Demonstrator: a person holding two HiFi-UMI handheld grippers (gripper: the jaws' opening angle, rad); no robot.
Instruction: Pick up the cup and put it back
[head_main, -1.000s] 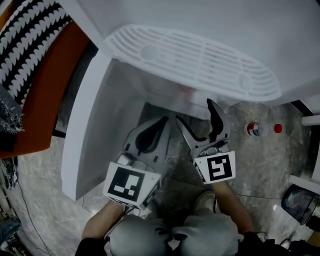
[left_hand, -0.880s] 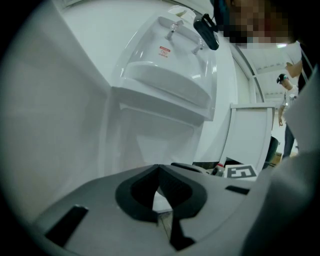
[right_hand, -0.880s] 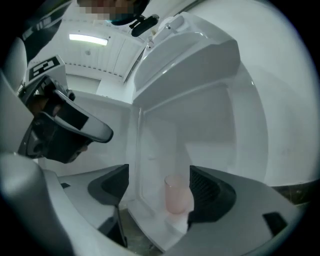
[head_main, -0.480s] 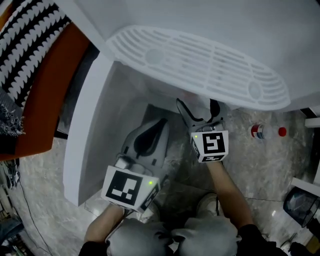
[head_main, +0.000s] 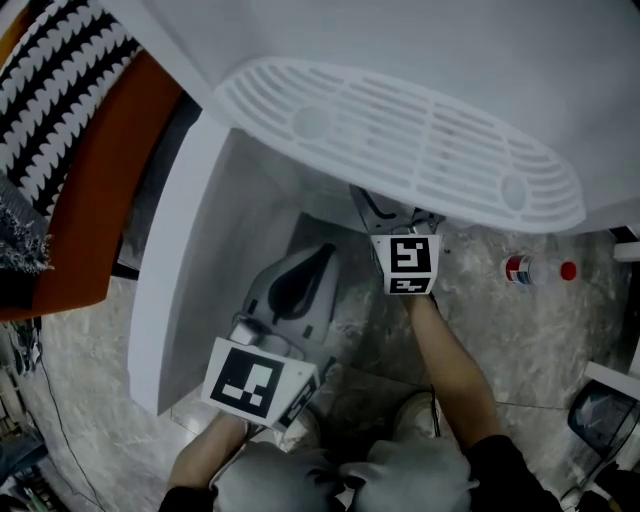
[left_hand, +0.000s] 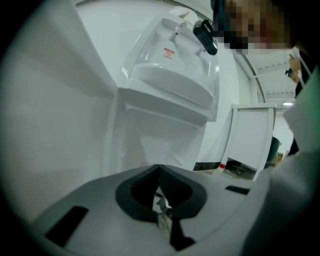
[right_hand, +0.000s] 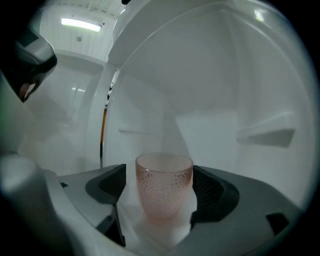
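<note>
Dim grey pictures, dark fisheye corners, glow from ceiling strip light (right_hand: 82, 23)

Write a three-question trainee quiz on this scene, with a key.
1. True or false: the left tongs hold the cup.
2. Which tongs have the cup between their jaws? A) left B) right
3. Fill in: the cup is ____ in colour.
Key: 1 false, they are shut and empty. 2 B; the right tongs have just been opening, jaws wide around the cup. 3 pink.

right tool (head_main: 397, 216): advanced into alcove (right_hand: 215, 95) | jaws: just opened wider | cup (right_hand: 164, 187): now between them
</note>
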